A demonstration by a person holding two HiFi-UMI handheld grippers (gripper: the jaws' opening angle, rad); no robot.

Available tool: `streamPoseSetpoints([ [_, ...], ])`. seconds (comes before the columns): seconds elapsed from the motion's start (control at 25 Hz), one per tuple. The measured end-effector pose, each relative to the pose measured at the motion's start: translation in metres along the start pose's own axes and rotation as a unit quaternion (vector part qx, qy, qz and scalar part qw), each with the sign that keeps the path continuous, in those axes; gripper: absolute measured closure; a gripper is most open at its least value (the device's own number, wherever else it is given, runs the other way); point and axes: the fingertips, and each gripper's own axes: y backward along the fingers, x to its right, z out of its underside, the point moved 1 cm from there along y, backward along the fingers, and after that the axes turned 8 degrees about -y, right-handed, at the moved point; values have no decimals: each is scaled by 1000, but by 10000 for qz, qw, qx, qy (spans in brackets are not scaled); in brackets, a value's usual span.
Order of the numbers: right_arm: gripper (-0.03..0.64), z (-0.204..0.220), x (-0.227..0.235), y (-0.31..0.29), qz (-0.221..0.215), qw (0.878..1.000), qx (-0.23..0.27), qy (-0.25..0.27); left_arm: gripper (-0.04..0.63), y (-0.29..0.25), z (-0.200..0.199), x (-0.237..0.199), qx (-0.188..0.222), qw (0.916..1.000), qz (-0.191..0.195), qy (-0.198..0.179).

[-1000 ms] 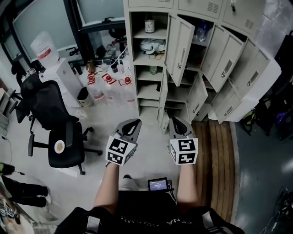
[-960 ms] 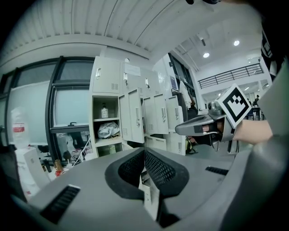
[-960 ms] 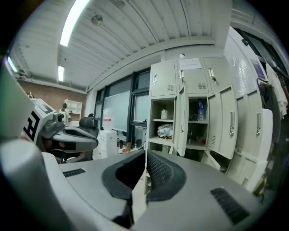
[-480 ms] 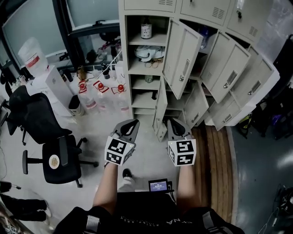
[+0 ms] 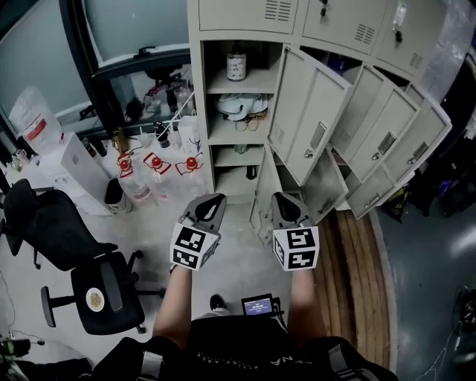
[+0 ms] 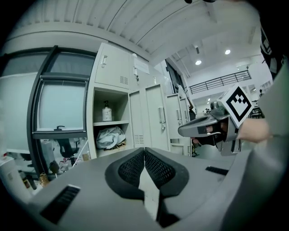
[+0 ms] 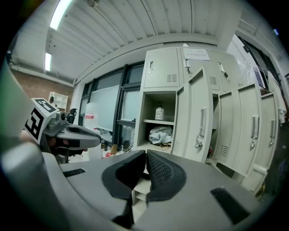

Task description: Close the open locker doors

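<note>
A bank of beige lockers [image 5: 245, 15] fills the top of the head view. Its left compartment stands wide open, showing shelves with a bottle [image 5: 236, 65] and a white bundle [image 5: 238, 106]. An upper door [image 5: 312, 119] hangs open beside it, two more open doors [image 5: 383, 138] fan out to the right, and a low door [image 5: 262, 195] hangs open near the floor. My left gripper [image 5: 216, 199] and right gripper [image 5: 285, 199] are held side by side short of the lockers, both shut and empty. The open door [image 7: 201, 119] is ahead in the right gripper view.
A black office chair [image 5: 93, 279] stands at lower left. Red-capped bottles [image 5: 156, 167] and a white box [image 5: 71, 167] crowd the floor left of the lockers. A wooden strip [image 5: 357, 260] runs along the floor on the right. A small screen [image 5: 258, 305] sits at my waist.
The lockers have come closer and larger in the head view, and the chair has slid down and left. Both grippers stay shut and side by side.
</note>
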Motion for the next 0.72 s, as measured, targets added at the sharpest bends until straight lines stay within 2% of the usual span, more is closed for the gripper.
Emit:
streamPoseSetpoints([
  [0.16,581,7,-5,-18,-1,9998,-68,-192,575,-12,9,-19,46,9999,95,18],
  [0.36,581,-1,18,-33,222,9993,-7,-291,575,-29,14,-31,25,9997,-52,232],
  [0.72,581,-37,43,-52,-239,9996,149,58,575,-62,-20,-23,186,9993,-313,-35],
])
